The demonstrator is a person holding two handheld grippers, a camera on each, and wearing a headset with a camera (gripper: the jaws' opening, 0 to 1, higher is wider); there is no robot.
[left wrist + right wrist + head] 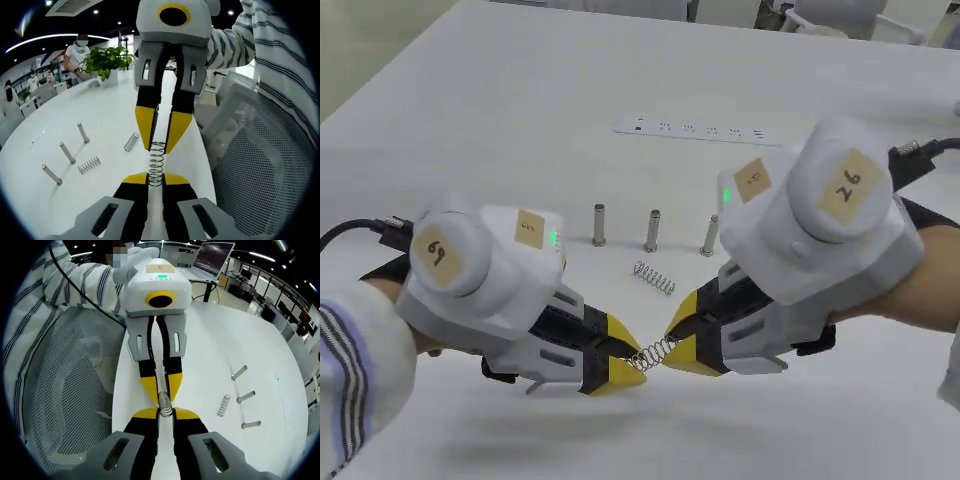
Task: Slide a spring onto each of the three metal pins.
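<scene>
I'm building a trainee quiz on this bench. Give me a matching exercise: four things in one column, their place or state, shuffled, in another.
1 held spring
2 loose spring
3 pins
4 power strip

a standing upright, bare
b gripped at both ends
c far side of the pins
d lying on the table, near side of the pins

Pairs: 1-b, 2-d, 3-a, 4-c

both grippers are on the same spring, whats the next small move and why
Probably open the left gripper so the right gripper alone keeps the spring: each grips one end now, so neither end is free to go over a pin, and all three pins stand bare.
</scene>
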